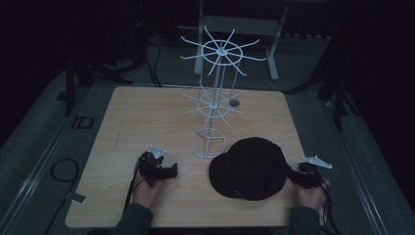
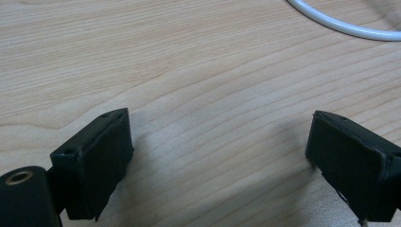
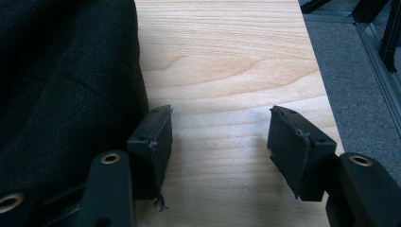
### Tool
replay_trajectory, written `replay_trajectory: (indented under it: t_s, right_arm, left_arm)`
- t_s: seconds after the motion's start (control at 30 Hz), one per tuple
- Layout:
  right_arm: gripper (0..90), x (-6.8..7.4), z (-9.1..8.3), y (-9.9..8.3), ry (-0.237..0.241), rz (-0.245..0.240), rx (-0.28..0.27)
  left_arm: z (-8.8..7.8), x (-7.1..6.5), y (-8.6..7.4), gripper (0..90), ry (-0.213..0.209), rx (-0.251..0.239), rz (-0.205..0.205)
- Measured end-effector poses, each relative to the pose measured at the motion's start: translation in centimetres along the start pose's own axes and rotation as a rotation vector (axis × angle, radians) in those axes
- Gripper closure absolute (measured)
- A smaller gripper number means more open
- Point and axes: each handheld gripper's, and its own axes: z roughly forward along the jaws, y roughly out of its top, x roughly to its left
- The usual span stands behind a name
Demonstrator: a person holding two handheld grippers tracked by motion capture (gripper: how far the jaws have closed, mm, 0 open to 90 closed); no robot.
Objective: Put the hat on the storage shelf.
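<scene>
Beside right gripper (image 3: 220, 137) (agape): cap (image 3: 66, 80)

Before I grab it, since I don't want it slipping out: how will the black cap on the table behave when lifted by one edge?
The black cap looks like woven fabric, so its crown will probably sag. It seems light and not slippery. The right claw stands open beside it, not yet gripping.

High view: dim, underexposed; surroundings fall to black, the table (image 1: 147, 112) is the brightest area. Both gripper views: bright, evenly lit, wood grain sharp. Soft shadows lie beside the jaws. No glare.
</scene>
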Motion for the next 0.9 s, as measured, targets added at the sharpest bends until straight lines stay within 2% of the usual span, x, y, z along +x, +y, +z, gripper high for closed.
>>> replay_trajectory:
  t_s: [0.1, 0.13, 0.2, 0.3, 0.33, 0.5, 0.67, 0.9]
  right_arm:
    - [40.5, 0.0, 0.0, 0.1, 0.005, -0.002, 0.010]
    - [40.6, -0.1, -0.1, 0.4, 0.008, -0.009, 0.038]
    - [40.6, 0.0, -0.1, 0.5, 0.010, -0.007, 0.051]
    - [40.8, 0.0, -0.3, 1.0, 0.021, -0.017, 0.104]
    - [41.6, -0.1, -0.4, 1.3, 0.030, -0.030, 0.136]
    - [46.1, 0.0, -0.9, 1.5, 0.054, -0.046, 0.183]
    - [46.0, 0.1, -1.8, 1.3, 0.066, -0.067, 0.183]
    - [45.7, 0.4, -3.8, 2.2, 0.093, -0.089, 0.139]
  left_arm:
    - [0.0, 0.0, 0.0, 8.6, 0.001, 0.000, 0.000]
    - [0.0, 0.0, 0.0, 8.6, 0.001, 0.000, 0.000]
    - [0.0, 0.0, 0.0, 8.6, 0.000, 0.000, 0.000]
    - [0.0, -0.1, 0.0, 8.6, -0.002, -0.001, 0.001]
    - [0.0, -0.2, 0.0, 8.6, -0.002, 0.000, 0.003]
    - [0.1, -0.4, 0.1, 8.6, -0.005, -0.001, 0.005]
    - [0.1, -0.5, 0.1, 8.6, -0.005, -0.001, 0.006]
    - [0.1, -0.5, 0.1, 8.6, -0.006, -0.001, 0.007]
